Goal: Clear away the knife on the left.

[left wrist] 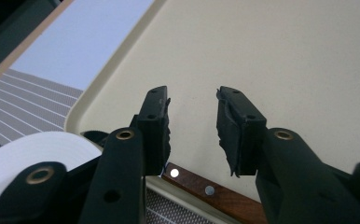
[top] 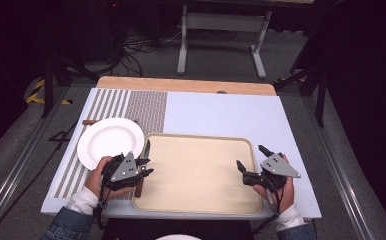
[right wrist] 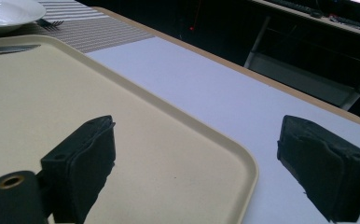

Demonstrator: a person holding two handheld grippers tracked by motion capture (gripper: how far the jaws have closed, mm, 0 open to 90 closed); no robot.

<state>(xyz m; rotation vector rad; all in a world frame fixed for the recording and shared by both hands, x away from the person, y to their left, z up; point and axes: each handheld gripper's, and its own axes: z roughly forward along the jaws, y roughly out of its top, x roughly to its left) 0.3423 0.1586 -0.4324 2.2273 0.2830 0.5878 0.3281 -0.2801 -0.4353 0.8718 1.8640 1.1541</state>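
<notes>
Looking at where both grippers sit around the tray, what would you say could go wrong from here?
1. The knife lies along the tray's left rim, under the open left gripper; nudging or lifting the tray could send it sliding.
2. The white plate sits close beside that gripper, so a sideways move might knock it.
3. The open right gripper straddles the tray's right rim; a grip there alone would probably tilt the tray.

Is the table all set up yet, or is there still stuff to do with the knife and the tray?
Some looks done: the white plate lies on the striped mat with a fork behind it. Right now the left gripper hovers open above the knife, which lies along the tray edge. The right gripper is open over the tray's right rim. Neither holds anything, so moving them is probably still ahead.
</notes>
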